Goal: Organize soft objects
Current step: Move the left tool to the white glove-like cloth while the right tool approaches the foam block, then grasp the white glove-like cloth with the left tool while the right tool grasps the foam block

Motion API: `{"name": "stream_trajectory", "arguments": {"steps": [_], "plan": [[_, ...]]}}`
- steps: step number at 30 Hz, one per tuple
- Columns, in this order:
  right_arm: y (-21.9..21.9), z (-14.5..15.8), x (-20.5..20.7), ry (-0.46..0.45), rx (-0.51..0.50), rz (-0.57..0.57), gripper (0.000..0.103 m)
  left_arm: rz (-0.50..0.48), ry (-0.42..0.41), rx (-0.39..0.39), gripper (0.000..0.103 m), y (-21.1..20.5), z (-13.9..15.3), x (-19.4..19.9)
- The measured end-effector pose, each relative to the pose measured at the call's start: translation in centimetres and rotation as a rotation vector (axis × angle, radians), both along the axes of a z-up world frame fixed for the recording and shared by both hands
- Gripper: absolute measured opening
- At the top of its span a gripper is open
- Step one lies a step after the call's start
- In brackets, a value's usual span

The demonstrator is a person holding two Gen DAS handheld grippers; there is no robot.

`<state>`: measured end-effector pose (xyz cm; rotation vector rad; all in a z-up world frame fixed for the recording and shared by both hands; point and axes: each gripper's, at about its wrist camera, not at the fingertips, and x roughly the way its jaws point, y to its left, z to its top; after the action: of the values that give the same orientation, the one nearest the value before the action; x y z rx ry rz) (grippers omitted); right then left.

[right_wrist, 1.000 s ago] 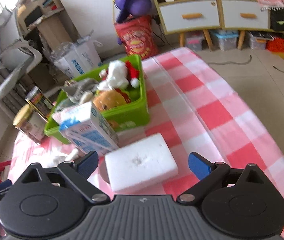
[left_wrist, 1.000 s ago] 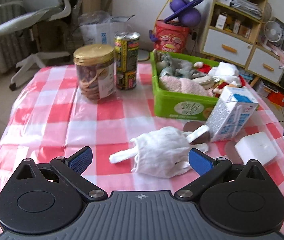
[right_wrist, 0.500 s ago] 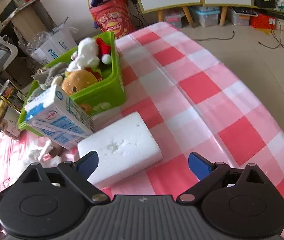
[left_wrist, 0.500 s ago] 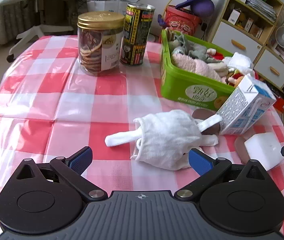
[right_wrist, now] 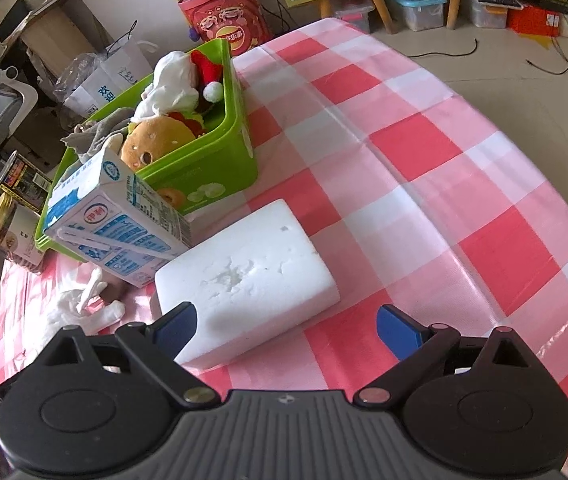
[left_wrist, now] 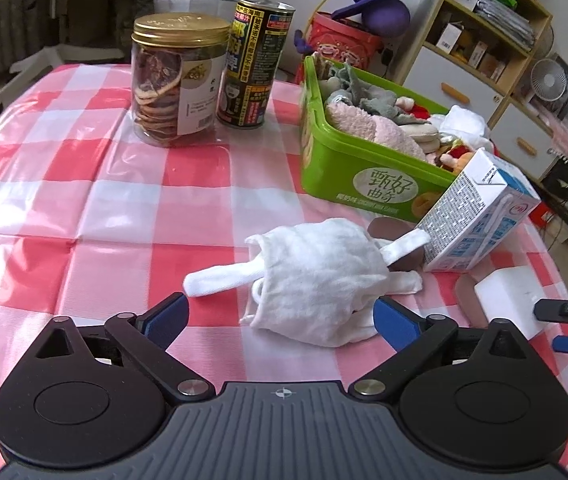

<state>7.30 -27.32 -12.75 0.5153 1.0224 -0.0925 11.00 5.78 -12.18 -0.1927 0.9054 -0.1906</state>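
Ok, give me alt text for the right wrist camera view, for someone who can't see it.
The open right gripper hovers over a white foam block lying on a pink checked tablecloth, holding nothing. Behind the block a milk carton leans in front of a green bin full of plush toys.

Checked table with cloth, bin, foam
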Motion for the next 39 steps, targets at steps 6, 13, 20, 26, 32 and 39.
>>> {"name": "stream_trajectory", "arguments": {"steps": [6,13,20,26,32,39], "plan": [[-0.2,-0.3,0.2,-0.018,0.043,-0.015,0.073,-0.005,0.002,-0.036,0.072,-0.1,-0.1,0.2],[-0.4,-0.6,0.4,-0.031,0.064,-0.01,0.051,-0.019,0.005,-0.046,0.051,-0.5,-0.1,0.1],[-0.2,0.0,0.1,-0.057,0.089,0.008,0.01,-0.013,0.012,-0.039,0.014,-0.8,0.3,0.2],[-0.5,1.4,-0.8,-0.094,0.11,0.036,0.0,-0.031,-0.002,-0.045,0.009,-0.8,1.8,-0.5],[-1.7,2.3,-1.7,-0.104,0.17,0.033,0.0,0.02,-0.005,-0.141,0.009,0.6,4.1,-1.8],[-1.3,3.8,-2.3,-0.121,0.176,0.007,0.0,0.018,-0.027,-0.152,0.009,1.0,5.2,-2.0]]}}
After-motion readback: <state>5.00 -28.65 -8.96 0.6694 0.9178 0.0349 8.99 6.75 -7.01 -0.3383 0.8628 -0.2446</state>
